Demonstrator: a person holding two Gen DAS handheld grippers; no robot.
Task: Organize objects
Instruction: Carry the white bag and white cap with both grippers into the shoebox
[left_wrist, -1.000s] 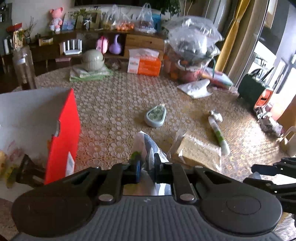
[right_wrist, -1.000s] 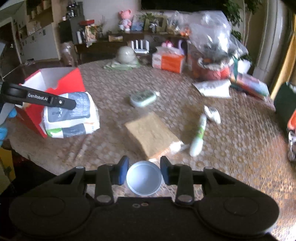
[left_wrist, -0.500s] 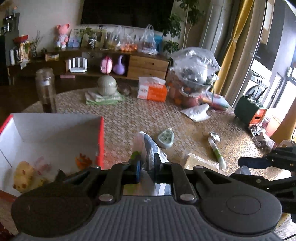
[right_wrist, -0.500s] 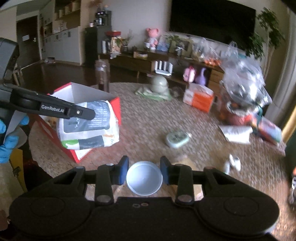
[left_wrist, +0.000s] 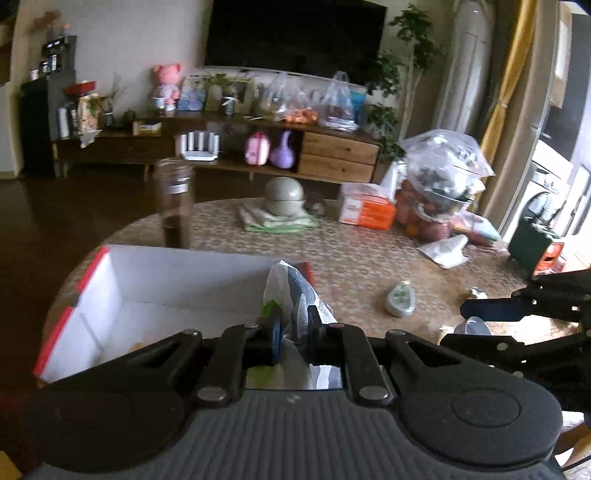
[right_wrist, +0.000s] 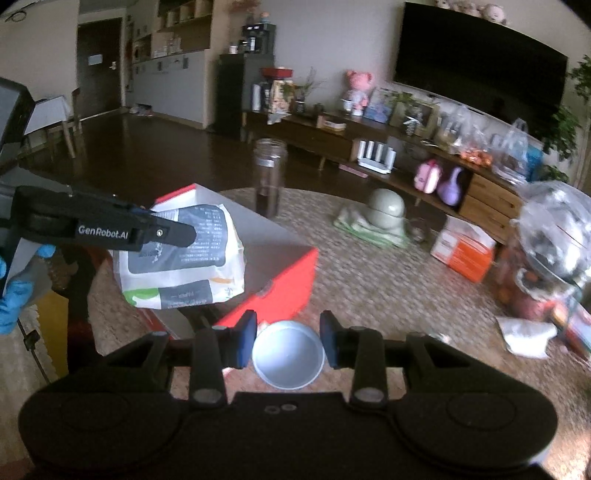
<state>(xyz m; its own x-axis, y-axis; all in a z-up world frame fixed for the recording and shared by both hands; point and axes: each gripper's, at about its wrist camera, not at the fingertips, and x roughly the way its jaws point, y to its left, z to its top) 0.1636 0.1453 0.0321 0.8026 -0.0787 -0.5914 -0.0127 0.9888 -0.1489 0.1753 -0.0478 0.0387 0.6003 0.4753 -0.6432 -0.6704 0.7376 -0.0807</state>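
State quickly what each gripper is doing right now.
Left gripper: shut on the white packet.
Right gripper: shut on the small white cup.

A dark television hangs above a long wooden sideboard (cluttered); yellow curtain at right.

The box is red outside and white inside. The bag is white, grey and green. The cup is pale blue. The bench has a lacy tan pattern.
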